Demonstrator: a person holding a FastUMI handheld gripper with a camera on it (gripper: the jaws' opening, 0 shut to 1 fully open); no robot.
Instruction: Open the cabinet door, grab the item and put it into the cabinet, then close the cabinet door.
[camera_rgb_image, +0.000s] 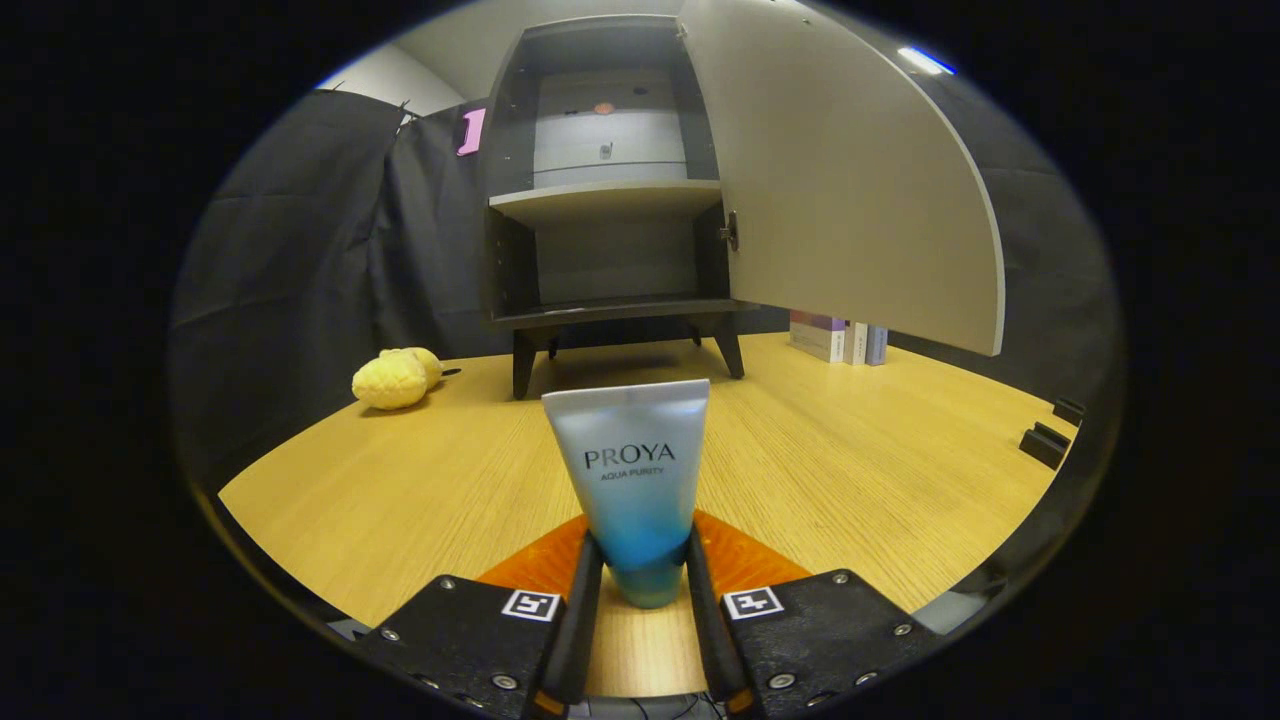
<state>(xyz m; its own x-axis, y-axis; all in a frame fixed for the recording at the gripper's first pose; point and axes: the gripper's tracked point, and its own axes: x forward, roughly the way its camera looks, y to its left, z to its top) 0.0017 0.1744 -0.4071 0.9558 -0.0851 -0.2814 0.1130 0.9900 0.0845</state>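
Jaws (645, 585) clamp the tube (630, 480); cabinet (605, 190) door (850, 180) stands open beyond it (stowing and closing remain, I judge).

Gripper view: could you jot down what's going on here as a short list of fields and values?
gripper: shut on the tube
tube: upright between the fingers, cap end down
cabinet: beyond the tube, two bare shelves
cabinet door: swung open
table: wooden, under everything
yellow toy: lying beside the cabinet
boxes: behind the open door
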